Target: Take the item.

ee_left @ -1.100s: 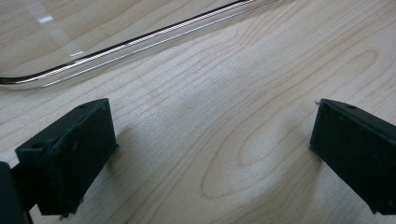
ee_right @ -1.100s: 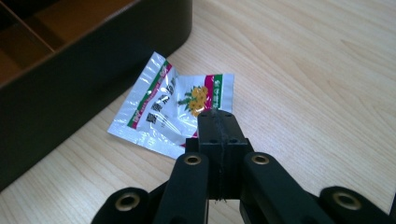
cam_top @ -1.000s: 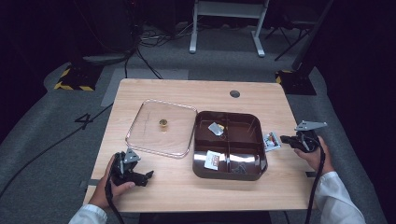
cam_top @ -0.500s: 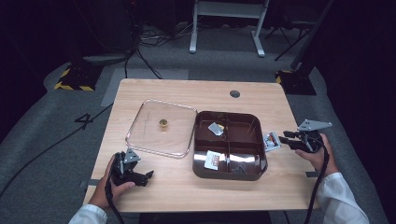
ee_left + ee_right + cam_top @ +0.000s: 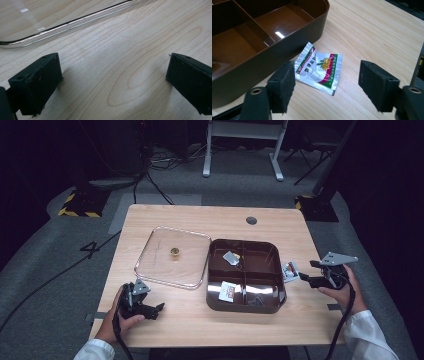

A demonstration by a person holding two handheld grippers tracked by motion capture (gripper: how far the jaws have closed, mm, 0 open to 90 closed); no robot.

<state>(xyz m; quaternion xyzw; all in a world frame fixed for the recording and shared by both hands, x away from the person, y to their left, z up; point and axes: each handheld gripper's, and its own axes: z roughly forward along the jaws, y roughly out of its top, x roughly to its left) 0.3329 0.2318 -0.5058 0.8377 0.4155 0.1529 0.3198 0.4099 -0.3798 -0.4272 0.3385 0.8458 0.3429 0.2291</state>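
Note:
A small foil packet (image 5: 319, 67) with a red, green and yellow print lies flat on the wooden table, just outside the right wall of a brown compartment box (image 5: 215, 270). My right gripper (image 5: 327, 85) is open, its jaws standing either side of the packet (image 5: 290, 271) without touching it. The box (image 5: 287, 47) holds a silver packet (image 5: 230, 256) at the back and a white and red packet (image 5: 227, 291) at the front. My left gripper (image 5: 158, 309) rests open on the table near the front left, with bare wood between its jaws (image 5: 112, 80).
A clear lid (image 5: 170, 257) lies left of the box with a small gold object (image 5: 174, 251) at its middle; its rim (image 5: 62, 25) runs just ahead of the left gripper. A round cable hole (image 5: 251, 220) sits near the table's far edge.
The right gripper has shifted slightly toward the near edge, still pointed at the packet. The left gripper and the packet have not moved.

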